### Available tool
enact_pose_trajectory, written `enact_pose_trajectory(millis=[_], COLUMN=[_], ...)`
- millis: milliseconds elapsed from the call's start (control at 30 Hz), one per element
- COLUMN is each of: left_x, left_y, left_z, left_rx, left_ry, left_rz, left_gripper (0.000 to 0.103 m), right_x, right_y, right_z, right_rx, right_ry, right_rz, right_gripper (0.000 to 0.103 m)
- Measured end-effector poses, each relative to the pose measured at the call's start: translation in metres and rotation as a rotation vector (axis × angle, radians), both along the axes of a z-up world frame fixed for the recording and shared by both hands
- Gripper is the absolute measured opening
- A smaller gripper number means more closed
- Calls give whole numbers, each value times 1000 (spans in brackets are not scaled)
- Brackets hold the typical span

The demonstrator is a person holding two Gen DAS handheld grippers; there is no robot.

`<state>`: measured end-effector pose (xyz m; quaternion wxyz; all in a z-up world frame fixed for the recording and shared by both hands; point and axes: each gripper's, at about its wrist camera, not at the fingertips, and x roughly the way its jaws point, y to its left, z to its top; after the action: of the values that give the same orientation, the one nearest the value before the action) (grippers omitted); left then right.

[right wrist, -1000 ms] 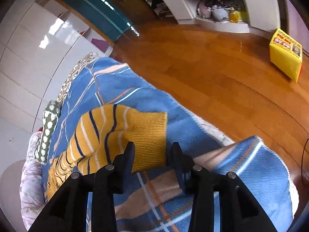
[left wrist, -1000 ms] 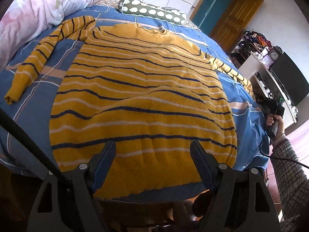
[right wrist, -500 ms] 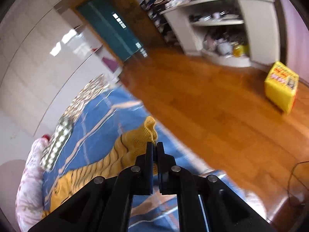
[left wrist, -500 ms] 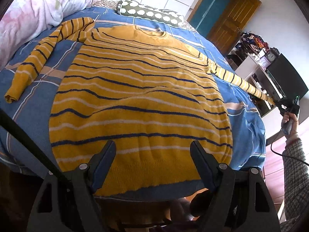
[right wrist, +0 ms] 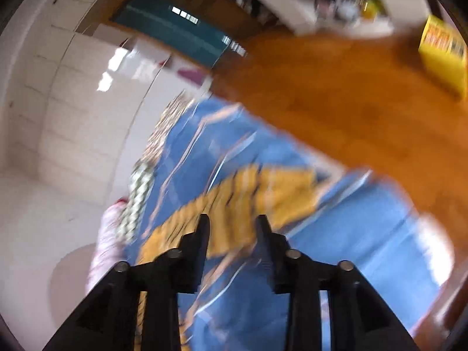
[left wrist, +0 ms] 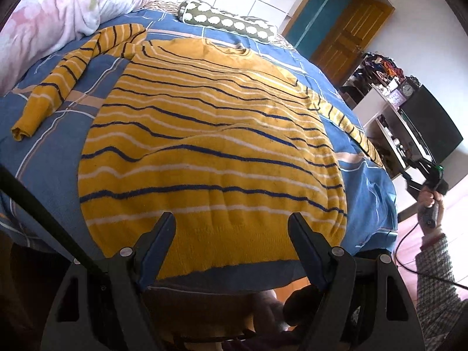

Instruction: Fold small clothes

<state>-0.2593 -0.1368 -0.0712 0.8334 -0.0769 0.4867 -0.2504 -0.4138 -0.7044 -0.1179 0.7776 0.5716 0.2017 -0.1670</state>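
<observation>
A yellow sweater [left wrist: 210, 146] with dark and white stripes lies flat on the blue bed cover [left wrist: 44, 152], neck at the far end. Its left sleeve [left wrist: 58, 87] bends down the left side. The right sleeve [left wrist: 345, 120] stretches out toward the bed's right edge. My left gripper [left wrist: 231, 219] hovers open over the hem, with nothing between its fingers. A hand holds my right gripper [left wrist: 415, 172] just off the right edge of the bed. In the blurred right wrist view that gripper [right wrist: 233, 219] has its jaws opening and empty, and the sleeve [right wrist: 263, 193] lies on the cover beyond them.
A pink quilt [left wrist: 58, 14] is bunched at the far left and a spotted bolster [left wrist: 228, 23] lies at the head of the bed. To the right stand shelves and a dark screen [left wrist: 430, 128]. A yellow box [right wrist: 441, 55] sits on the wooden floor [right wrist: 336, 93].
My right gripper shut on the right sleeve's cuff, drew it out to the right and lifted, then let go; its jaws now stand apart. The left gripper has stayed put.
</observation>
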Motion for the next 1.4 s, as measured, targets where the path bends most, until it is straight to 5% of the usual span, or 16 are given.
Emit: enact_pose_trajectory(millis=[233, 433, 567, 667, 700, 767, 867, 1133, 1267, 1400], left_x=[-9, -4, -4, -3, -2, -2, -3, -8, -11, -15], left_y=[4, 14, 16, 19, 22, 27, 40, 98, 135, 171], left_z=[3, -2, -4, -4, -3, -2, 0, -1, -5, -11], left_rx=[4, -17, -35, -56, -69, -87, -114, -201, -259, -293], left_ry=[-28, -26, -34, -36, -39, -44, -58, -88, -86, -87], left_rz=[-3, 21, 16, 19, 22, 29, 43, 129, 193, 261], left_gripper=[78, 78, 78, 78, 78, 78, 78, 78, 78, 78], right_x=[54, 72, 64, 62, 62, 69, 86, 245, 345, 409], right_y=[31, 25, 4, -6, -10, -16, -2, 165, 296, 413], right_z=[-36, -41, -43, -40, -38, -30, 6, 107, 101, 56], right_rx=[87, 0, 16, -4, -21, -61, -207, -619, -790, -871], right_ry=[42, 181, 195, 233, 267, 327, 404, 362, 352, 357], right_rz=[64, -50, -119, -163, -172, -169, -166, 228, 492, 720], right_gripper=[45, 50, 49, 41, 23, 7, 7, 7, 7, 6])
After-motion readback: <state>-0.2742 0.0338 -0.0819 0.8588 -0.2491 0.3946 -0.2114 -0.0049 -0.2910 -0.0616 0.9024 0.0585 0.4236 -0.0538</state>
